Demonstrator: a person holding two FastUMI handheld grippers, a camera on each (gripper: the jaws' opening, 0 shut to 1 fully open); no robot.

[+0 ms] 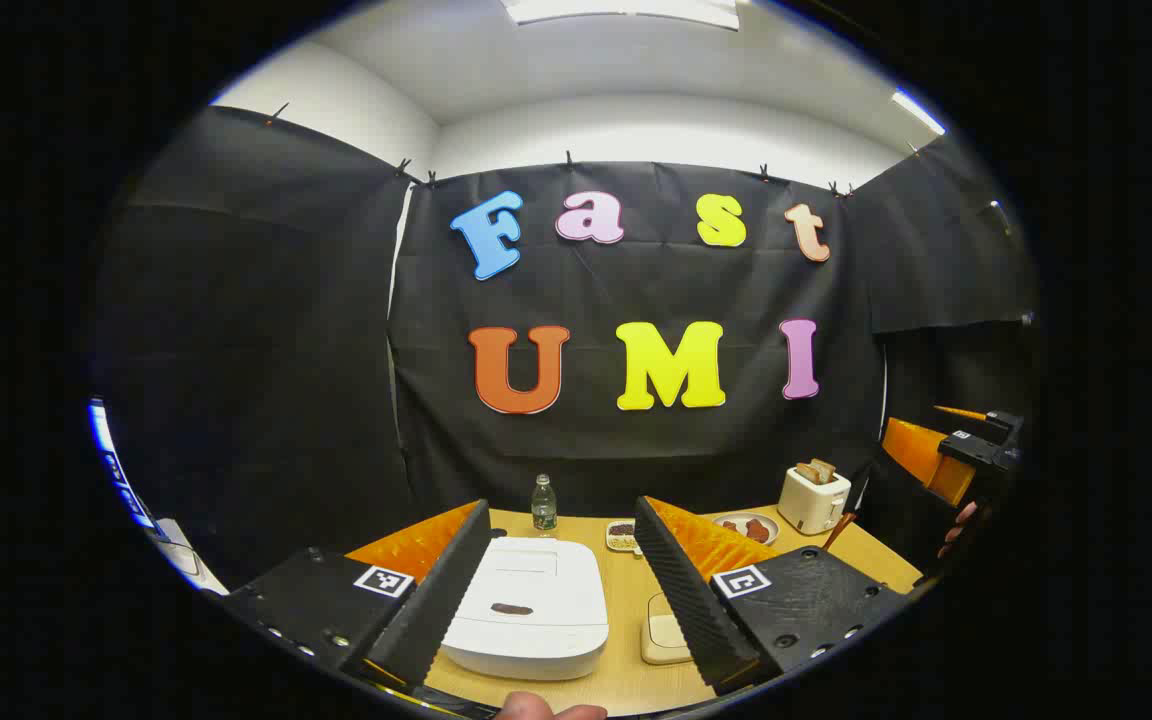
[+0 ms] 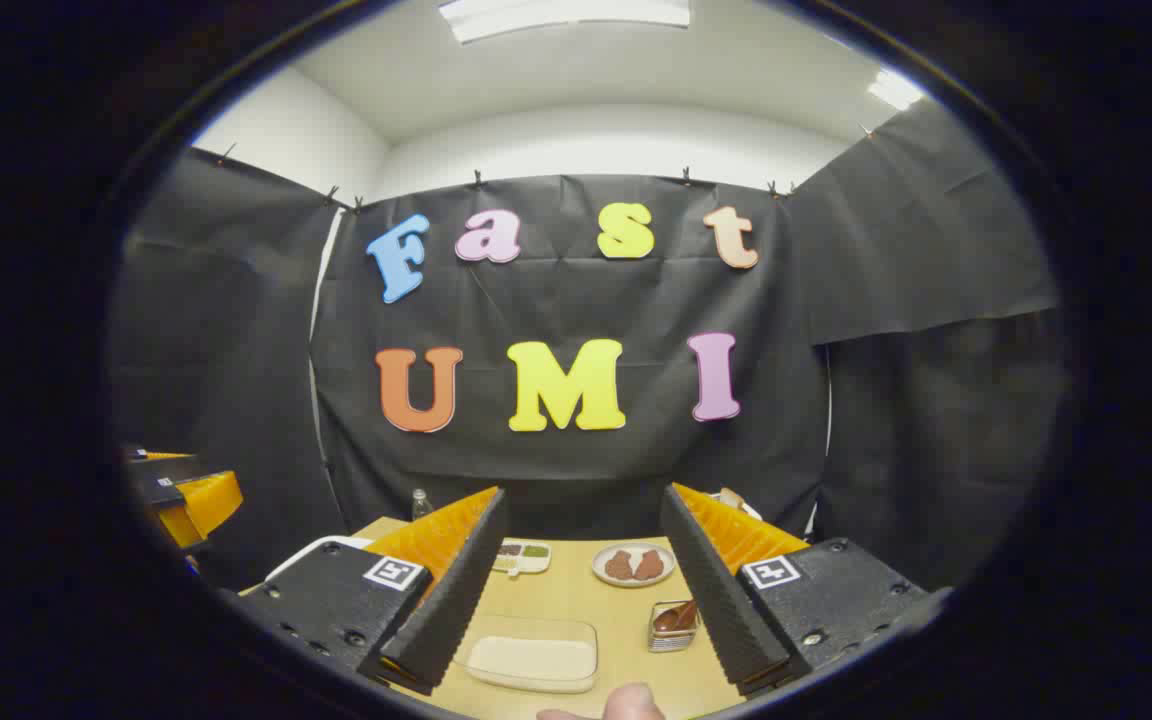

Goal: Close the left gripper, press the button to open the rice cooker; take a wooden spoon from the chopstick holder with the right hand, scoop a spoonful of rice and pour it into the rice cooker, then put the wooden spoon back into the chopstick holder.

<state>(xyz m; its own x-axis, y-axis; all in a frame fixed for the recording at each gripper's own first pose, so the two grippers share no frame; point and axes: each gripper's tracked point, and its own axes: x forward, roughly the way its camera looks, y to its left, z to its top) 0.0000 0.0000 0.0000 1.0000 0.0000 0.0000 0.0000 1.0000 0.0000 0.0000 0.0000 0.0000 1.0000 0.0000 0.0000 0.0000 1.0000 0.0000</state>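
While the rice cooker (image 1: 526,605) sits lid-down on the table (image 1: 626,600) between its spread fingers, the left gripper (image 1: 561,585) should shut fully, then press the button squarely. Further right, the right gripper (image 2: 584,590) hangs wide above the rice tray (image 2: 533,660), the chopstick holder (image 2: 673,626) beside its right finger.

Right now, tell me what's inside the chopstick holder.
The chopstick holder holds brown wooden spoon heads at its rim; their lower parts are hidden by its wall.

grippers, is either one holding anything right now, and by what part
Nothing is held. The left gripper is open above the closed rice cooker; the right gripper is open above the table, wooden spoon untouched in its holder.
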